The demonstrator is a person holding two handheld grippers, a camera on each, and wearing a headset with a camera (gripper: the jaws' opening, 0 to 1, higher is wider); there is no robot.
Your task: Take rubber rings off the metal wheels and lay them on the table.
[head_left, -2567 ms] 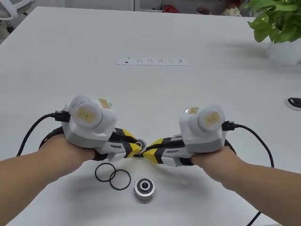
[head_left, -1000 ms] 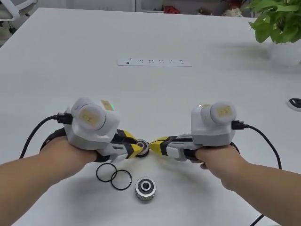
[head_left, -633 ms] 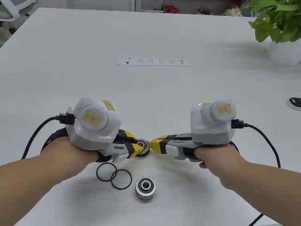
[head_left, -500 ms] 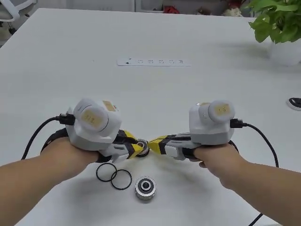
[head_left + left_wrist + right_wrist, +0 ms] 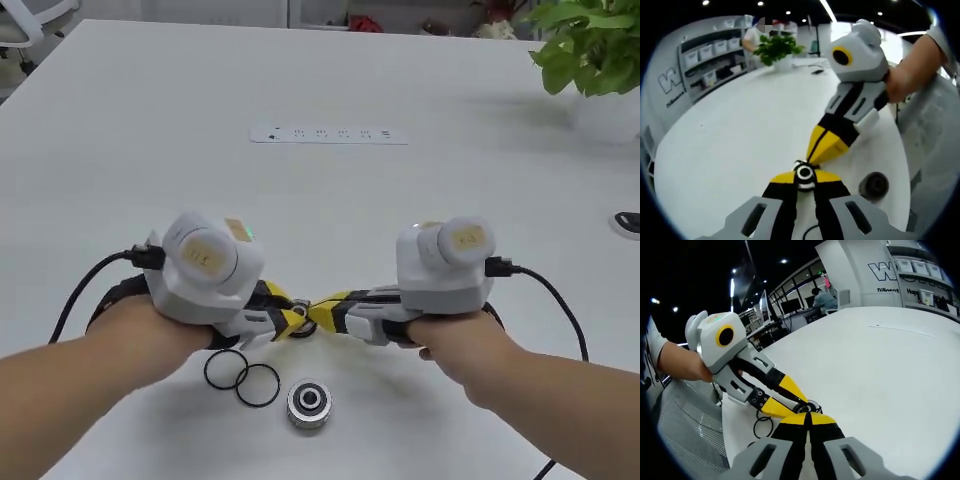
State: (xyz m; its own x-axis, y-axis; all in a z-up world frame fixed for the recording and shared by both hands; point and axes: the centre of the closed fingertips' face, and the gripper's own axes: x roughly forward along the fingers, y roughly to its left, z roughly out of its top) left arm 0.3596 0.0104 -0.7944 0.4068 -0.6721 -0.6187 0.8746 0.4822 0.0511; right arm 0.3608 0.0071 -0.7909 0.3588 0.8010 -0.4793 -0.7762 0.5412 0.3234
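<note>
- A wheel (image 5: 805,172) is clamped in the closed left gripper (image 5: 287,318) just above the surface (image 5: 330,210), judged to be steadied there so its ring can be pulled off.
- The right gripper (image 5: 319,312) is set tip to tip against it, jaws drawn together at the wheel's rim; whether rubber is caught cannot be told.
- Both hands are held low, the grippers pointed at each other.
- Two loose rings (image 5: 240,372) and a second wheel (image 5: 308,402) lie nearby.

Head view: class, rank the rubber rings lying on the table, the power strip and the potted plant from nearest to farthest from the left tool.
1. Rubber rings: lying just below the left tool, on the person's side.
2. Power strip: straight ahead, well beyond it.
3. Potted plant: far right, at the back.
</note>
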